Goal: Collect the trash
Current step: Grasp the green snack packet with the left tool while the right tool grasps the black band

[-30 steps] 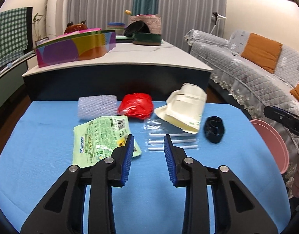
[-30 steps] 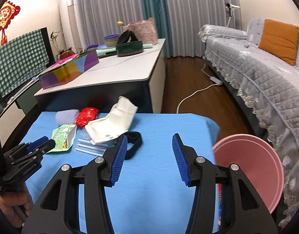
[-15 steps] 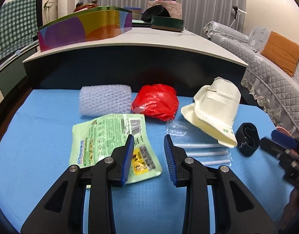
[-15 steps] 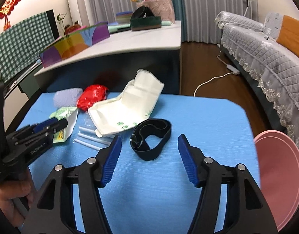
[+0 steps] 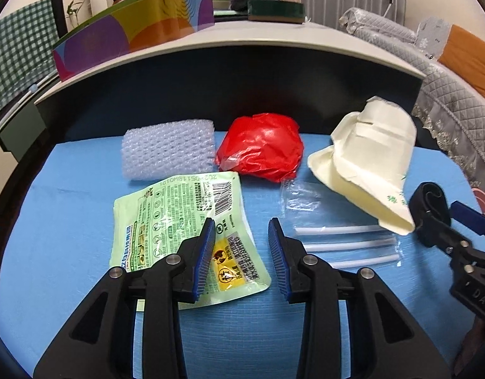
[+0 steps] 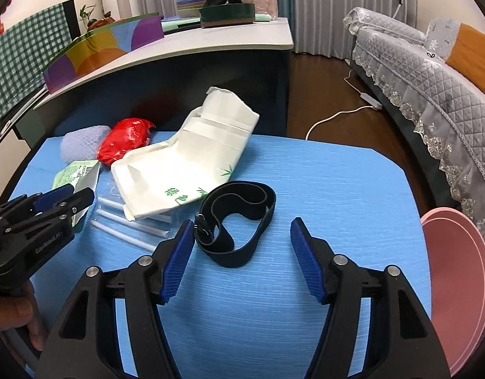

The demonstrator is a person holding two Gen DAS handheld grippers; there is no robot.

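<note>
- Your left gripper [image 5: 242,246] hangs over the blue table [image 5: 68,252] with its jaws parted and nothing pinched; the right-hand edge of the green wrapper [image 5: 179,221] lies under the gap, toward its left pad.
- From that gripper, the bubble-wrap roll [image 5: 168,148] sits at 11 o'clock, the crumpled red bag [image 5: 261,148] at 12, touching the wrapper's far edge.
- The clear sleeve of white sticks [image 5: 343,237] lies just at 3 o'clock of your left jaws, partly under the cream paper bag [image 5: 372,161] at 2 o'clock.
- Your right gripper [image 6: 239,252] has its jaws spread and closing; the black strap loop [image 6: 239,218] lies flat ahead of them at 12 o'clock, its buckle end just beside the left pad, and whether it touches I cannot tell.
- The pink bin [image 6: 454,290] stands off the table edge at 3 o'clock of your right gripper.
- Your hand [image 6: 18,319] shows at the lower left of the right wrist view.
</note>
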